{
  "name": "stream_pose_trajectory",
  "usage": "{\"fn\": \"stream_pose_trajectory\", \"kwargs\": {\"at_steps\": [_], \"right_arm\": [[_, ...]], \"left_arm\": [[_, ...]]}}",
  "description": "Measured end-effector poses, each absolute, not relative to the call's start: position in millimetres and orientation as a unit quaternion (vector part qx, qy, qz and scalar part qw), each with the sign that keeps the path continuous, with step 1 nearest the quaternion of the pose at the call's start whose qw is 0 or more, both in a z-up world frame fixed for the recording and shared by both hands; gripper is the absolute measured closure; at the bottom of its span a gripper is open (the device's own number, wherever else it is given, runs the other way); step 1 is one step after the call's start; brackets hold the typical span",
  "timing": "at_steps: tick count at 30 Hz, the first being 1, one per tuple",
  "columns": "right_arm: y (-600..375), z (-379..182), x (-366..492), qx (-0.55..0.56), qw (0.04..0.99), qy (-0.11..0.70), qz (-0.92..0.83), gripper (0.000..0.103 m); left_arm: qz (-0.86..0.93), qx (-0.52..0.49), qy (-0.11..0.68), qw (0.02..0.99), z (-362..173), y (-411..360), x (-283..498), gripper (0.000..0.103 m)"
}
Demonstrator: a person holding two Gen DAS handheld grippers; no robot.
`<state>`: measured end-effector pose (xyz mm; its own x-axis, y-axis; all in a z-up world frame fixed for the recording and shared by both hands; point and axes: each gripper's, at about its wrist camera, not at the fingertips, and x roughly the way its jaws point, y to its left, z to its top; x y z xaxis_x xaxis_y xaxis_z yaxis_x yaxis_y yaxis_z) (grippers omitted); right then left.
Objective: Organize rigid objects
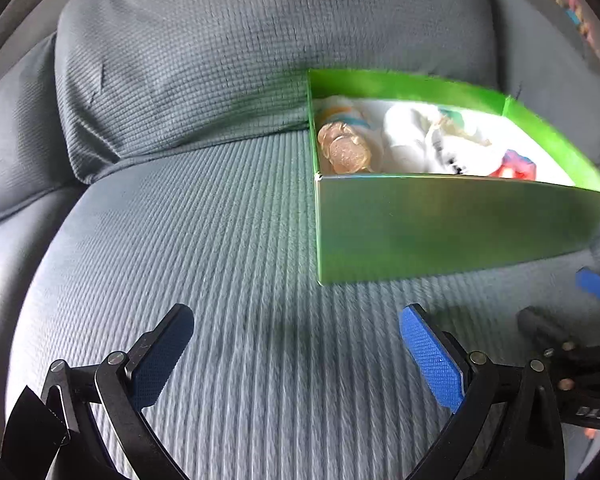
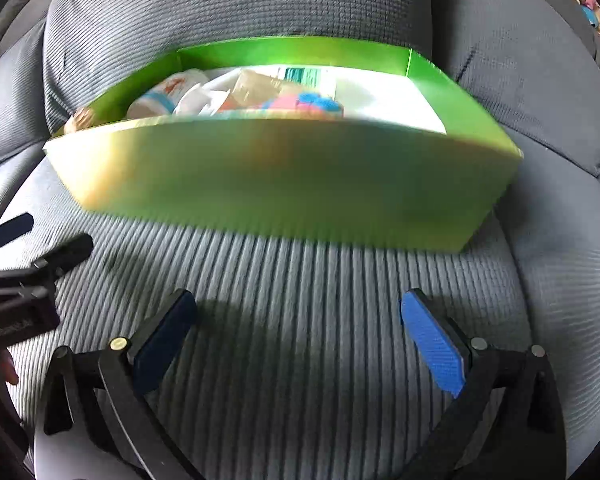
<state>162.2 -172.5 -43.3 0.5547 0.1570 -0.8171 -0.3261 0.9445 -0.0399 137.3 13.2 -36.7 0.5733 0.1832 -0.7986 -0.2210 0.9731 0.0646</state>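
A green open box (image 1: 440,224) rests on the grey sofa seat, at the right in the left wrist view and straight ahead, as the same box (image 2: 284,184), in the right wrist view. Inside lie a stack of gold coins (image 1: 346,148), white items (image 1: 412,136), a red and blue toy (image 1: 516,166), a pink and blue toy (image 2: 304,104) and a white bottle (image 2: 160,98). My left gripper (image 1: 296,328) is open and empty over the seat, left of the box. Short of the box's front wall, my right gripper (image 2: 298,312) hangs open and empty.
Ribbed grey seat cushion (image 1: 204,240) spreads under both grippers, with a back cushion (image 1: 228,48) behind the box. The right gripper shows at the lower right edge of the left wrist view, the left one at the left edge of the right wrist view.
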Motion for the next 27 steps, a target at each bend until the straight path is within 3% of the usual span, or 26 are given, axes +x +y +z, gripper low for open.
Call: {"fn": "stream_pose_trajectory", "kwargs": {"at_steps": [5,27], "right_arm": [[-174,-48,172,-0.092,0.871,0.459,0.150,0.001],[-169,-50,172,-0.095,0.870,0.459,0.150,0.001]], "left_arm": [[0.084,-0.098,0.462,0.877,-49,33,141,0.000],[0.088,-0.085,0.467,0.876,-55,27,143,0.000]]}}
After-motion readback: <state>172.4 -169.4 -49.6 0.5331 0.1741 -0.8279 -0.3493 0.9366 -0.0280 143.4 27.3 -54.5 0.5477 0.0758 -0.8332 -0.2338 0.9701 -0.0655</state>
